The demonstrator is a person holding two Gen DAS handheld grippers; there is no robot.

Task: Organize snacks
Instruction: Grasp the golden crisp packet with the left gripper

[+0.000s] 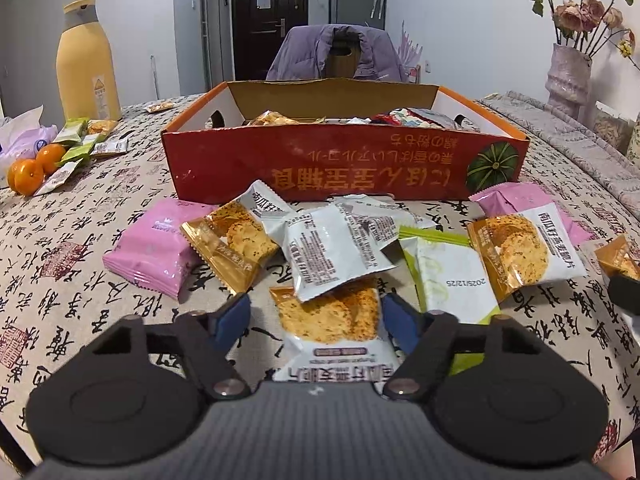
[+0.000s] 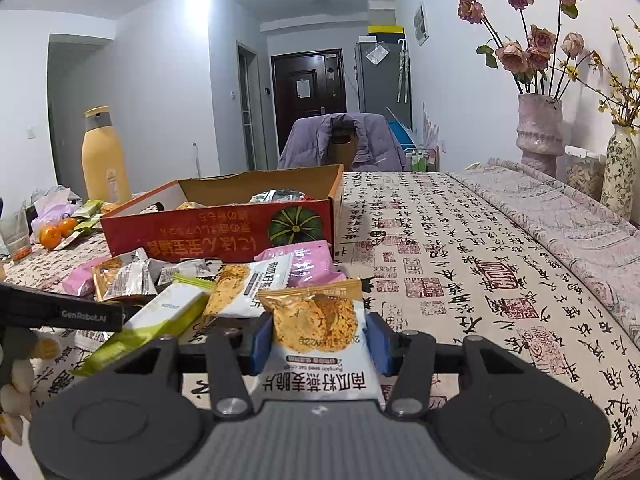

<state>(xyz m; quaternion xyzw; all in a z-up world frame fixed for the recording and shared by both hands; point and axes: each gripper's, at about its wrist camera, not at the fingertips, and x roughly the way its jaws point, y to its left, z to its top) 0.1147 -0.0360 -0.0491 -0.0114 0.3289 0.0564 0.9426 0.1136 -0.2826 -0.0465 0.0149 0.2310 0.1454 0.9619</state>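
Right under the left camera lies a cracker packet (image 1: 332, 332), flat on the bench (image 1: 100, 320). It sits between the blue pads of the left hand-held gripper (image 1: 316, 320). The pad on the right side looks like it touches the packet edge. The pad on the other side is not touching yet, so the packet is not held.

A white packet (image 1: 332, 256) lies on top of the cracker packet's far end. That could cause trouble. If the left hand-held gripper lifts now, the white packet may slide off or come up too. The wrapper is thin and slippery, so it could also bend and slip out of the pads.

The right hand-held gripper (image 2: 318, 342) pinches another cracker packet (image 2: 320, 344) from both sides. That packet bulges a bit, so a harder squeeze may crush the crackers inside.

The red box (image 1: 344, 160) stands just behind the pile of loose snacks and already has some snacks in it. A pink packet (image 1: 152, 248) and a green packet (image 1: 452, 276) wait on the bench too. I think both cracker packets go into the red box next.
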